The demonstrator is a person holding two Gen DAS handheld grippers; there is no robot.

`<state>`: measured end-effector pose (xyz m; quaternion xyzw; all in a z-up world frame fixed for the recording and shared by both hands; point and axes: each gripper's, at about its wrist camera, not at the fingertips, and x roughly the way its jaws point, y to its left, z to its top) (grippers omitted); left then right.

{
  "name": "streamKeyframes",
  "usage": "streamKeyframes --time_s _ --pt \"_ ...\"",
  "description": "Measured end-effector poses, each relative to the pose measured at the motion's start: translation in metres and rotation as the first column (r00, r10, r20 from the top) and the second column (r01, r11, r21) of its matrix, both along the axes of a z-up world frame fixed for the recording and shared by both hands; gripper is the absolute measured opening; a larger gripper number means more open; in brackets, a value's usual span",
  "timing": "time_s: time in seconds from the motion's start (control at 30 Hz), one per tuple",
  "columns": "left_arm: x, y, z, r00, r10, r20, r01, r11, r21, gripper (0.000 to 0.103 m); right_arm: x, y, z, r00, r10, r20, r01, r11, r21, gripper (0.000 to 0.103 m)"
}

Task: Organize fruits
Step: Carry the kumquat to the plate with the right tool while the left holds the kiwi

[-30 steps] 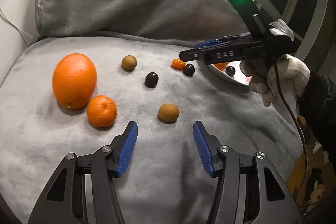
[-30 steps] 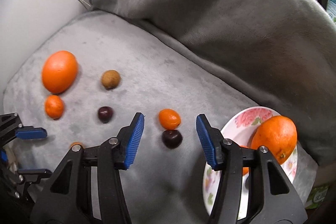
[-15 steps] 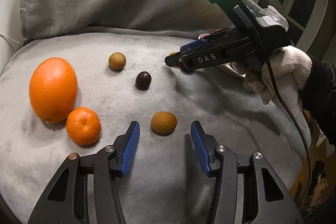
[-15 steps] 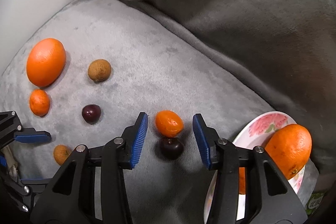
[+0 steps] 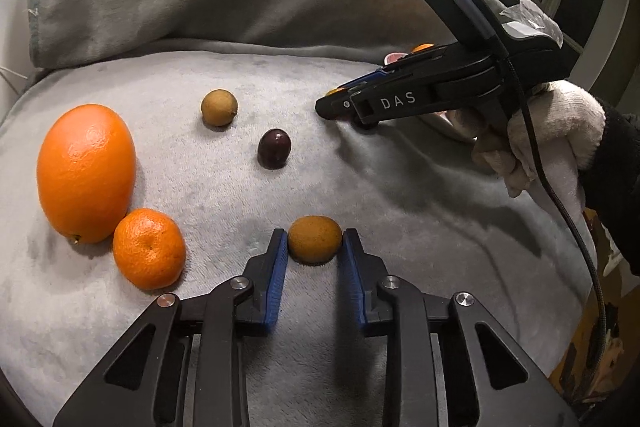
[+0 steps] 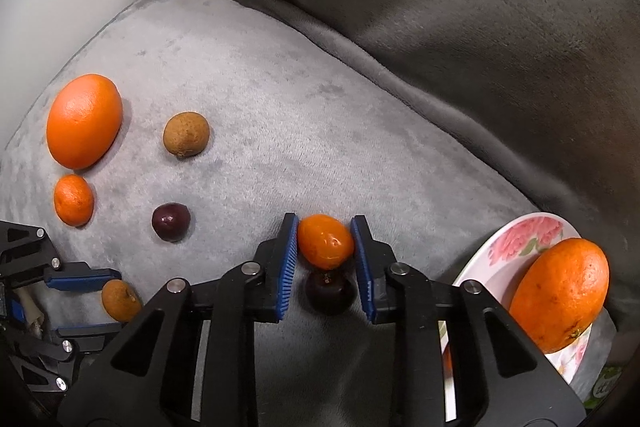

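Observation:
In the left wrist view my left gripper (image 5: pixel 315 231) has its blue pads closing onto both sides of a small brown fruit (image 5: pixel 315 241) that rests on the grey blanket (image 5: pixel 400 211). In the right wrist view my right gripper (image 6: pixel 325 225) is closing too, its pads pressing a small orange kumquat (image 6: pixel 326 242). A dark plum-like fruit (image 6: pixel 330 293) lies further back between those fingers, untouched. The flowered plate (image 6: pixel 520 233) at the right holds a large orange (image 6: pixel 560 295).
On the blanket to the left lie a large orange (image 5: pixel 86 173), a mandarin (image 5: pixel 149 254), another brown fruit (image 5: pixel 219 107) and a dark fruit (image 5: pixel 274 149). A gloved hand (image 5: pixel 552 131) holds the right gripper. The folded blanket rises behind.
Both grippers came down and forward over their fruits, and their jaws narrowed from wide apart to touching: the left on the brown fruit, the right on the kumquat.

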<state>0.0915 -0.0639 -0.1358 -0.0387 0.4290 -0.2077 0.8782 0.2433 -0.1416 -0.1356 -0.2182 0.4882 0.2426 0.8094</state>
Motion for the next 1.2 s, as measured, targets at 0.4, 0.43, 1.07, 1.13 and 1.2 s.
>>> streamKeyframes --time_s 0.4,0.43,1.07,1.13,1.2 --pt "-0.005 0.010 0.007 0.999 0.028 0.022 -0.028 0.999 -0.032 0.026 -0.015 -0.018 0.025 0.999 -0.030 0.036 0.027 0.997 0.078 0.027" --pt "-0.007 0.011 0.009 0.999 0.031 0.028 -0.030 0.999 -0.033 0.026 -0.017 -0.018 0.028 0.999 -0.032 0.041 0.029 0.996 0.088 0.027" --pt "-0.030 -0.007 0.044 0.992 0.007 0.125 0.001 0.998 -0.064 0.026 -0.068 -0.100 0.084 0.969 -0.192 0.153 0.147 0.953 0.265 0.027" --pt "-0.029 -0.013 0.046 0.992 -0.003 0.130 0.011 0.998 -0.066 0.026 -0.071 -0.114 0.085 0.963 -0.219 0.160 0.169 0.945 0.279 0.027" --pt "-0.028 -0.020 0.049 0.990 -0.014 0.137 0.023 0.998 -0.066 0.026 -0.074 -0.130 0.088 0.954 -0.250 0.166 0.194 0.935 0.297 0.027"
